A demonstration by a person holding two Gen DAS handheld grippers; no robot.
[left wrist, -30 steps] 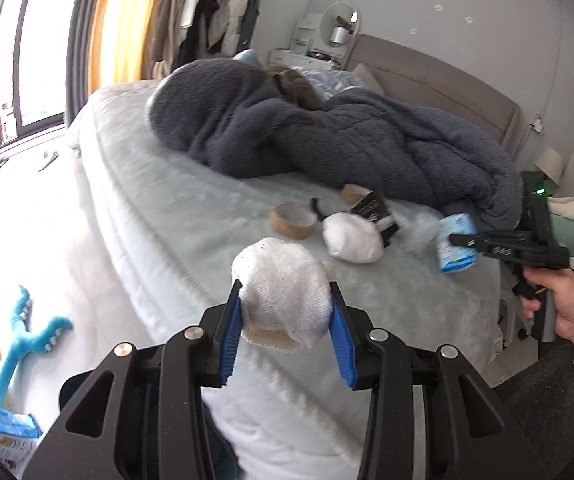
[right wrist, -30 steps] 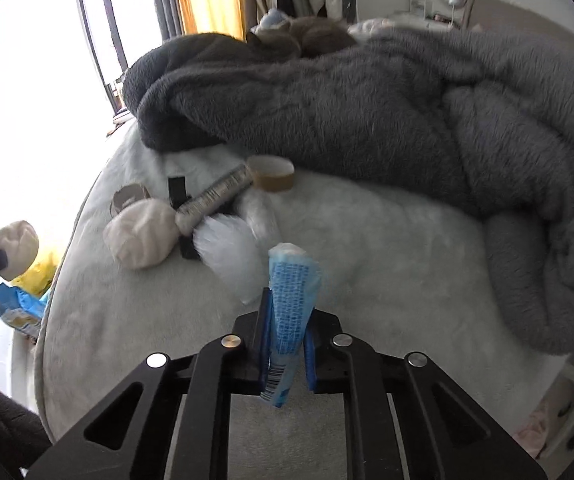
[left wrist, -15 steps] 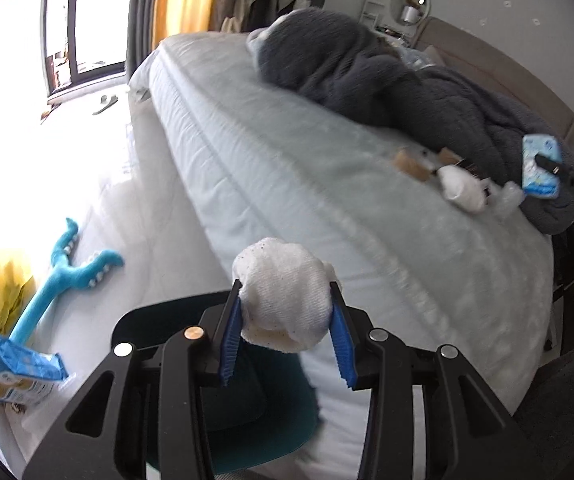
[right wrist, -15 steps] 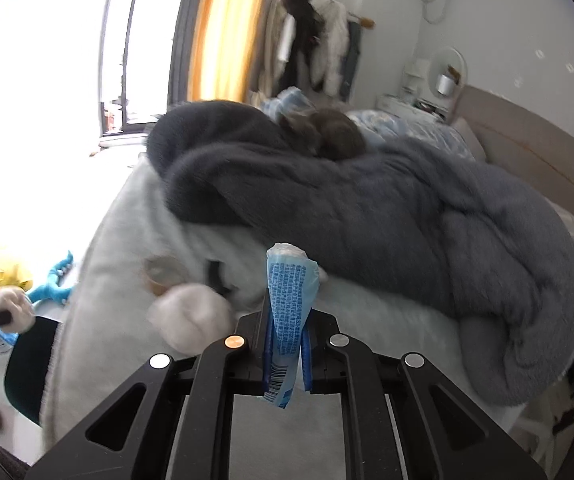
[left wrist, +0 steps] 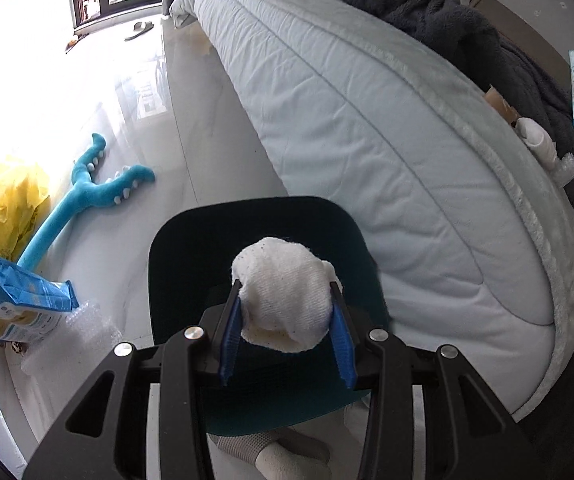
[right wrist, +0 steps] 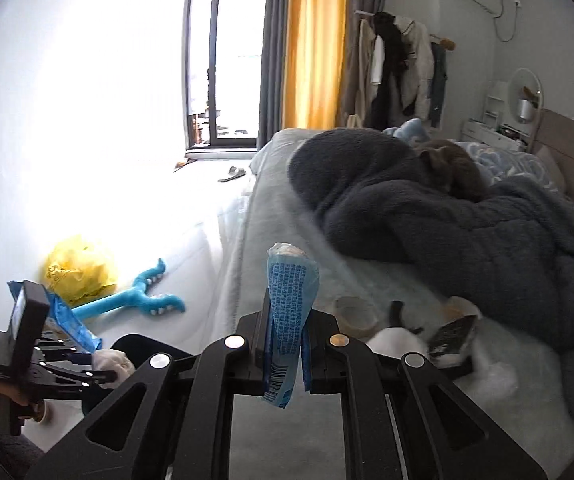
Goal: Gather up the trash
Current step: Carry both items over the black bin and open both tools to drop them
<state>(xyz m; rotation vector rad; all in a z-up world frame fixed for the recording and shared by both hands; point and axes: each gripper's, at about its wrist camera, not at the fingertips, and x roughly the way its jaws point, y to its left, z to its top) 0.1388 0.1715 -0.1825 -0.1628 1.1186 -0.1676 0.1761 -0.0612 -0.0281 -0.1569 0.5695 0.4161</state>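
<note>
The left gripper (left wrist: 287,320) is clamped on a white crumpled wad (left wrist: 285,294), its blue pads pressing both sides, directly above the dark teal bin (left wrist: 191,248) on the floor beside the bed (left wrist: 367,100). Only the left wrist view looks into the bin; the right wrist view shows just a sliver of it (right wrist: 135,346) at the near left, behind the left gripper (right wrist: 105,376) and the wad (right wrist: 113,360). The right gripper (right wrist: 285,344) is nearly closed, pinching a blue printed wrapper (right wrist: 289,300) upright over the bed's near edge. That view alone shows the grey blanket (right wrist: 467,240) spread wide, with a cardboard roll (right wrist: 355,312) and white clutter (right wrist: 399,344) near it. A blue plush toy (left wrist: 87,196) and yellow bag (left wrist: 3,200) lie on the floor, far left.
</note>
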